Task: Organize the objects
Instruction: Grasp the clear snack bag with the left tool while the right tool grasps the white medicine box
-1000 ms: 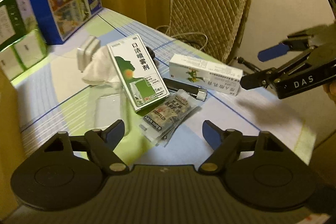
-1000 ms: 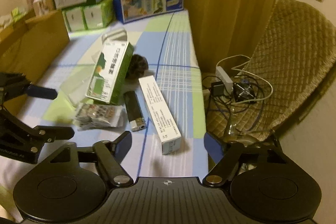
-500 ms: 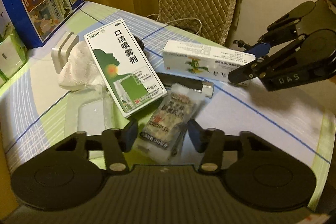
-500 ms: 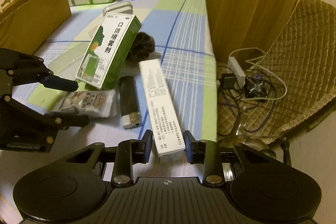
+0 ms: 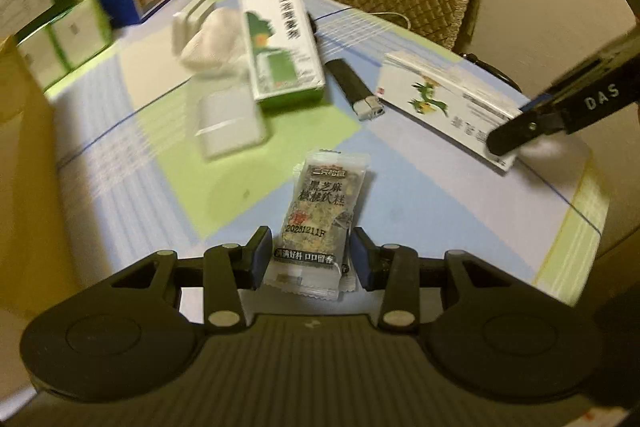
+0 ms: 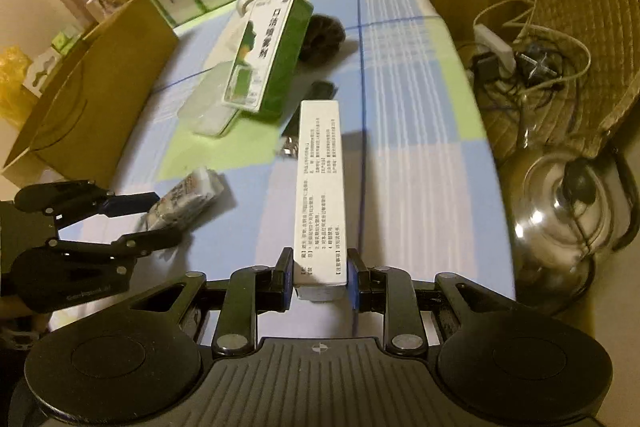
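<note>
Both tongs now clenched on loads, open a second ago. Snack packet (image 5: 318,215) pinched at near end by left gripper (image 5: 310,259), pulled away from green spray box (image 5: 282,45). Long white box (image 6: 320,195) clamped at near end by right gripper (image 6: 320,279), far end jutting forward above striped tablecloth (image 6: 420,131). Black lighter (image 5: 354,89) ahead of left tongs, between both boxes. Clear plastic case (image 5: 230,125) left of lighter; contents unclear. Brown paper bag (image 6: 92,95) far left of right tongs; inside hidden.
</note>
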The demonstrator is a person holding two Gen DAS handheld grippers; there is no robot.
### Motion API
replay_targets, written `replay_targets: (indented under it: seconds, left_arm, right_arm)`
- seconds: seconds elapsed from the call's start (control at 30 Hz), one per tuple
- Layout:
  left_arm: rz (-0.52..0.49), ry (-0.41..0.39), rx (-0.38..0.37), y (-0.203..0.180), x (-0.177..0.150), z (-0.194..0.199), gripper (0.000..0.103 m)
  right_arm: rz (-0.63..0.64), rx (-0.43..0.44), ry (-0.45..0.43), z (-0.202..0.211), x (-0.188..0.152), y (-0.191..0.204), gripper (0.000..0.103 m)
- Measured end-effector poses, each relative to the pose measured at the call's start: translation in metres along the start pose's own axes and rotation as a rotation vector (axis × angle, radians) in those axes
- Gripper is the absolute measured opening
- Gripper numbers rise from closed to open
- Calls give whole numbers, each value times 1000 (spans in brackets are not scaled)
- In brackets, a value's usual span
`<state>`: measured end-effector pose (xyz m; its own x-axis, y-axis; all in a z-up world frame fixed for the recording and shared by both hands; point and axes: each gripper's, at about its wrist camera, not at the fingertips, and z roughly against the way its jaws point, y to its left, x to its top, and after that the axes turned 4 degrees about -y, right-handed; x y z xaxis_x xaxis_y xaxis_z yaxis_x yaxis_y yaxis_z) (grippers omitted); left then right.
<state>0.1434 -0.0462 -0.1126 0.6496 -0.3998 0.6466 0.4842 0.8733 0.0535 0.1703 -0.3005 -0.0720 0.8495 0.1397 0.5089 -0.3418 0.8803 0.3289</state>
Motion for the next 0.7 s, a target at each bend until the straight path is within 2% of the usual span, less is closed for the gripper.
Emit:
replay_targets:
  seconds: [0.07, 0.13, 0.2, 0.33, 0.6, 0.67, 0.7]
  left_arm:
    - [30, 1, 0, 6, -4, 4, 38]
    - [58, -4, 5, 11, -4, 6, 40]
    - [71, -12, 10, 14, -3, 6, 40]
    - [87, -32, 7, 17, 1, 7, 44]
    - [40, -32, -34, 13, 12, -7, 47]
    - [18, -4, -41, 12, 15, -13, 46]
    - [9, 5, -42, 12, 16, -15, 45]
  right_arm:
    - [23, -46, -21, 2, -1, 4, 28]
    - [63, -124, -56, 5, -2, 9, 55]
    - [131, -178, -100, 7, -3, 18, 63]
    - [194, -186, -127, 2, -2, 29, 63]
    - [256, -182, -76, -25, 2, 36, 63]
    - [276, -189, -59, -30, 3, 37, 59]
    - [285, -193, -52, -32, 4, 37, 54]
